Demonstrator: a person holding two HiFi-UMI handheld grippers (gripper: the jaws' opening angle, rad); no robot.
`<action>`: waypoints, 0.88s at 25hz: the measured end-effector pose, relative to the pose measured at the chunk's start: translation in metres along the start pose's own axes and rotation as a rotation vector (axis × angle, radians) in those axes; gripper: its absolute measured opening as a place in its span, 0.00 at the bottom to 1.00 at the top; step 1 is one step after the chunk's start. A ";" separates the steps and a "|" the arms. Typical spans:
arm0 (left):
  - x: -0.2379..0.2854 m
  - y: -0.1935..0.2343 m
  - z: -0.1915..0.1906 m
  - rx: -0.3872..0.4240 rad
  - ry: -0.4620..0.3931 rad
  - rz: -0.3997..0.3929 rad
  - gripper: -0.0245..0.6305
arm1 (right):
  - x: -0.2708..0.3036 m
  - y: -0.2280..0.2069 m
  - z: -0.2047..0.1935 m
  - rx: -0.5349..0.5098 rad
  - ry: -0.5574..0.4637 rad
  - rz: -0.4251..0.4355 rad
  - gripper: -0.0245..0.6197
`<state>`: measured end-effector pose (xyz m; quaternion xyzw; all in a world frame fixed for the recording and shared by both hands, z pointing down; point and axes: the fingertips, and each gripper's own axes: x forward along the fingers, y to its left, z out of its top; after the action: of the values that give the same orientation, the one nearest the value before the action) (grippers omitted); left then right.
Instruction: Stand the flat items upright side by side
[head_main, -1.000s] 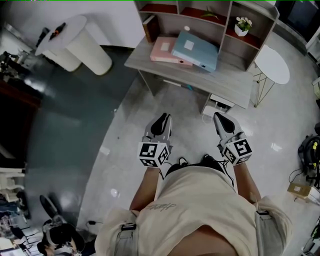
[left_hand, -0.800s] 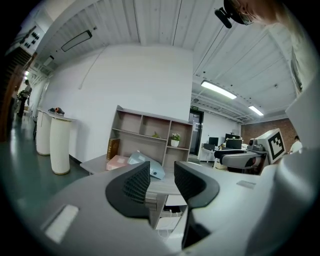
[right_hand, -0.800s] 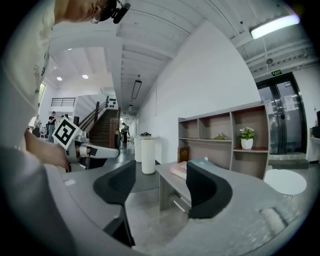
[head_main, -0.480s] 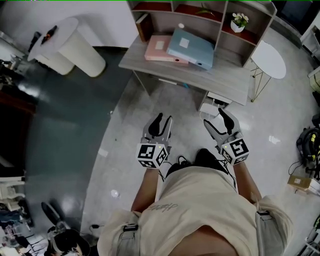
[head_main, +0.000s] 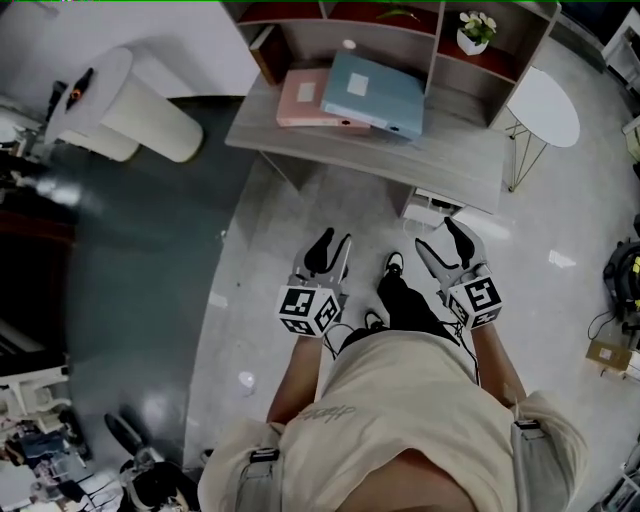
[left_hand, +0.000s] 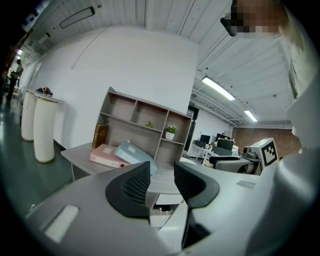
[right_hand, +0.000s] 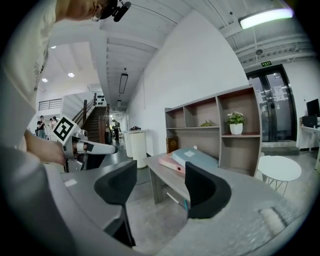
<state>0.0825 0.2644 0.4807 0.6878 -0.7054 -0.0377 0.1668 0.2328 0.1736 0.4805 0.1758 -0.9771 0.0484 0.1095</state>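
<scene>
I'm holding the left gripper (head_main: 332, 250) and right gripper (head_main: 442, 245) spread and empty, both jaws just opened, at lower centre. The pink folder (head_main: 305, 100) and blue folder (head_main: 370, 90) are lying flat on the tabletop (head_main: 450, 160) at upper centre; nothing is standing upright yet.

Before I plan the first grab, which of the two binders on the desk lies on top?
The blue binder: it rests partly over the pink binder, which lies flat on the desk.
</scene>
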 end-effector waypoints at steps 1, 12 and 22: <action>0.009 0.005 0.005 -0.001 0.007 0.003 0.29 | 0.010 -0.008 0.001 0.009 -0.002 0.003 0.50; 0.138 0.052 0.048 0.016 0.070 -0.037 0.32 | 0.131 -0.100 0.042 0.010 -0.081 0.048 0.52; 0.172 0.075 0.047 0.105 0.094 0.036 0.32 | 0.176 -0.133 0.048 -0.018 -0.080 0.067 0.52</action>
<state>-0.0021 0.0909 0.4893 0.6839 -0.7100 0.0350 0.1642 0.1097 -0.0154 0.4821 0.1439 -0.9864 0.0359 0.0705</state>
